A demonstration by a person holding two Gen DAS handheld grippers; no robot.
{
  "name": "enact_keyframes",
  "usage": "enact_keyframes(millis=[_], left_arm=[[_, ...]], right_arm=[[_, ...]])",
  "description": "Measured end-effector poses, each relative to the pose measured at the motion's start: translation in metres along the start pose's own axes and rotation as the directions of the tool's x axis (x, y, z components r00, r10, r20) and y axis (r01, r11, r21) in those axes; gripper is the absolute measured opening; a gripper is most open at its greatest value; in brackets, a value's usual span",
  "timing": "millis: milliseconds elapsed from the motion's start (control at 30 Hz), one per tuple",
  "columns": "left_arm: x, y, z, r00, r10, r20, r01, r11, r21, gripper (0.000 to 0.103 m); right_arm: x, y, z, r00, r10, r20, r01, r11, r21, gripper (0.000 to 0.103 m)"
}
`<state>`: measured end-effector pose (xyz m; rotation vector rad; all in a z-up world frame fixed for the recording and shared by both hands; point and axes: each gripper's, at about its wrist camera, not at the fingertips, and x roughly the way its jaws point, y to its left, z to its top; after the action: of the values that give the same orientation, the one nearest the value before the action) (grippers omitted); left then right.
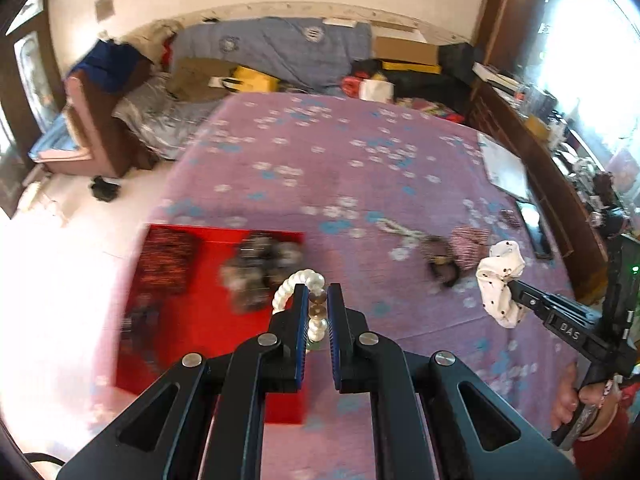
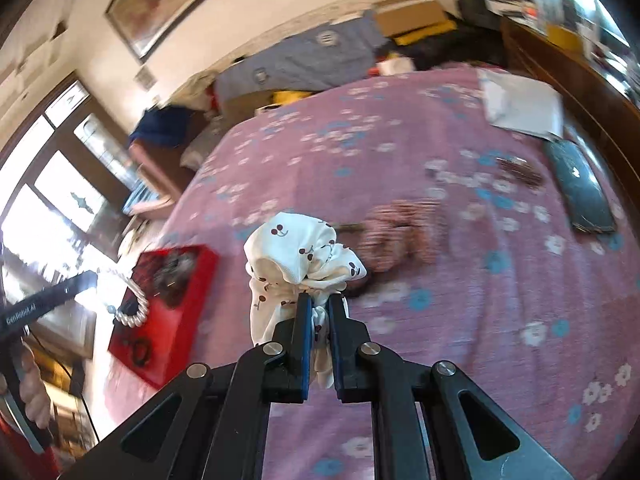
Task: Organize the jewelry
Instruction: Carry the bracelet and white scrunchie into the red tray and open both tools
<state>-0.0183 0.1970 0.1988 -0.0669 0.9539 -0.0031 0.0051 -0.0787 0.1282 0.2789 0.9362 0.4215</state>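
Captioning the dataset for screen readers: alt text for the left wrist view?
The left tool grips a pearl bracelet above the edge of a red tray on a pink floral bedspread. At right, the right tool holds a white scrunchie off the bed. Blurred dark jewelry lies in the tray; more pieces lie on the bedspread.

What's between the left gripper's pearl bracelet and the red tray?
Nothing visible. The left gripper holds the white pearl bracelet directly above the red rectangular tray. Dark blurred jewelry already fills part of the tray; bare red shows beside it.
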Motion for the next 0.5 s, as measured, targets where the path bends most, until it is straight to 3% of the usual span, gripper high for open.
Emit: enact_keyframes(millis=[267,500], left_arm=[[-0.013,0.080,-0.014,0.997,0.073,-0.028,-0.075,0.995,-0.072,0.009],[0.017,0.118,-0.019,0.994,0.074,-0.081,-0.081,0.993,-0.082,0.009]], right_arm=[[0.035,0.094,-0.008,0.992,0.107,-0.071,-0.115,0.985,-0.129,0.010],[0.075,0.158,-0.024,0.978,0.133,-0.159,-0.166,0.962,-0.216,0.010]])
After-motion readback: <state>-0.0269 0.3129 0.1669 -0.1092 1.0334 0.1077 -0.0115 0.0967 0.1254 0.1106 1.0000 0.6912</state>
